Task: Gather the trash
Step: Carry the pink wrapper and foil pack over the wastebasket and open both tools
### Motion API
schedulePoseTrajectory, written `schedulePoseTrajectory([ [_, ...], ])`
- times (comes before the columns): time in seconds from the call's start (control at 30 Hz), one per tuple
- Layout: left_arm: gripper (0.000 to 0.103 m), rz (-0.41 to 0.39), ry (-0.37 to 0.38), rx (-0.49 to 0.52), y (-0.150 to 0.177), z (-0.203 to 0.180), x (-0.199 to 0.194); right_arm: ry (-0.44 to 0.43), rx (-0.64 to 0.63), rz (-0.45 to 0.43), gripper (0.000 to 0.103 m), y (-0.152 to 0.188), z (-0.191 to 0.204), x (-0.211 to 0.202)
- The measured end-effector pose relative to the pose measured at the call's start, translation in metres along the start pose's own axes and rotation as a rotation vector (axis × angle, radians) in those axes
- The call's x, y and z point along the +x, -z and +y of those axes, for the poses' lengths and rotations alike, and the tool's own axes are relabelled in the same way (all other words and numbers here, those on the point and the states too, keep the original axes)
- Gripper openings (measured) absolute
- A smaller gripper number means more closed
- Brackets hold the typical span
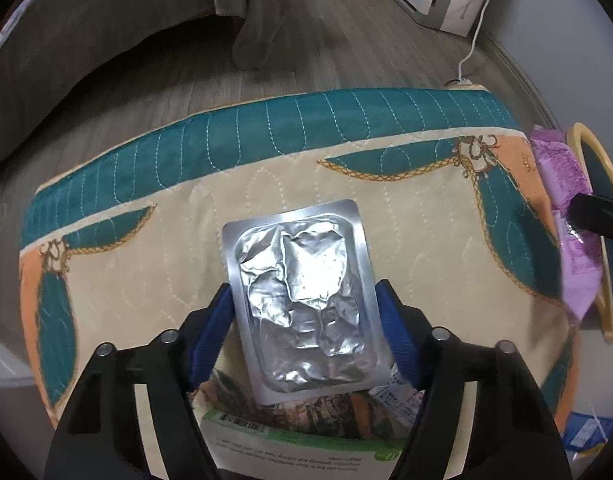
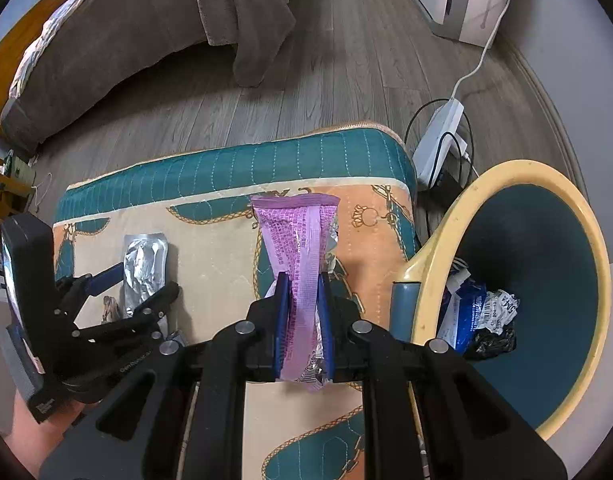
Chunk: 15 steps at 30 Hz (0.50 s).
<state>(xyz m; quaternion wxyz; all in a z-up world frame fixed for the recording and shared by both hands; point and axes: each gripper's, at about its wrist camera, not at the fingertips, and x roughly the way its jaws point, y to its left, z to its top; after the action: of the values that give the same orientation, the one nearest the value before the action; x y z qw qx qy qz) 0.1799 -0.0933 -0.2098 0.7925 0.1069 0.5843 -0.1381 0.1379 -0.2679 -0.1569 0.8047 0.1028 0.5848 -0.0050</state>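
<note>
Right hand-held gripper (image 2: 302, 320): clamped tight on a purple wrapper (image 2: 300, 248), held above the quilted surface (image 2: 210, 248).
Left hand-held gripper (image 1: 306, 320): blue pads (image 1: 210, 332) flank a foil tray (image 1: 302, 296); jaws set close at its long edges, contact not clear.
Under the tray: printed carton (image 1: 290, 436), nearer the left gripper's base.
Bin (image 2: 518, 296): just right of the right gripper, holding earlier scraps.
Risk: thin foil may buckle or slide out; the carton could lift with it.
Room: surface ahead is bare to its teal edge; floor (image 2: 306, 80) beyond; the bin rim crowds the right.
</note>
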Motion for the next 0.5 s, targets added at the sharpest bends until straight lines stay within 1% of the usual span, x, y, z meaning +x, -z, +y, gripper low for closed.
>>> schedulePoseTrajectory([
  [0.1, 0.07, -0.008, 0.013, -0.008, 0.004, 0.008, -0.007, 0.006, -0.008, -0.001, 0.014, 0.002, 0.003, -0.001],
  [0.2, 0.07, -0.047, 0.02, -0.009, 0.002, 0.011, -0.02, 0.005, -0.006, -0.009, 0.014, 0.003, 0.003, -0.005],
  [0.5, 0.07, -0.137, 0.038, 0.017, 0.008, 0.003, -0.056, 0.0, -0.011, -0.039, 0.014, 0.011, 0.006, -0.024],
])
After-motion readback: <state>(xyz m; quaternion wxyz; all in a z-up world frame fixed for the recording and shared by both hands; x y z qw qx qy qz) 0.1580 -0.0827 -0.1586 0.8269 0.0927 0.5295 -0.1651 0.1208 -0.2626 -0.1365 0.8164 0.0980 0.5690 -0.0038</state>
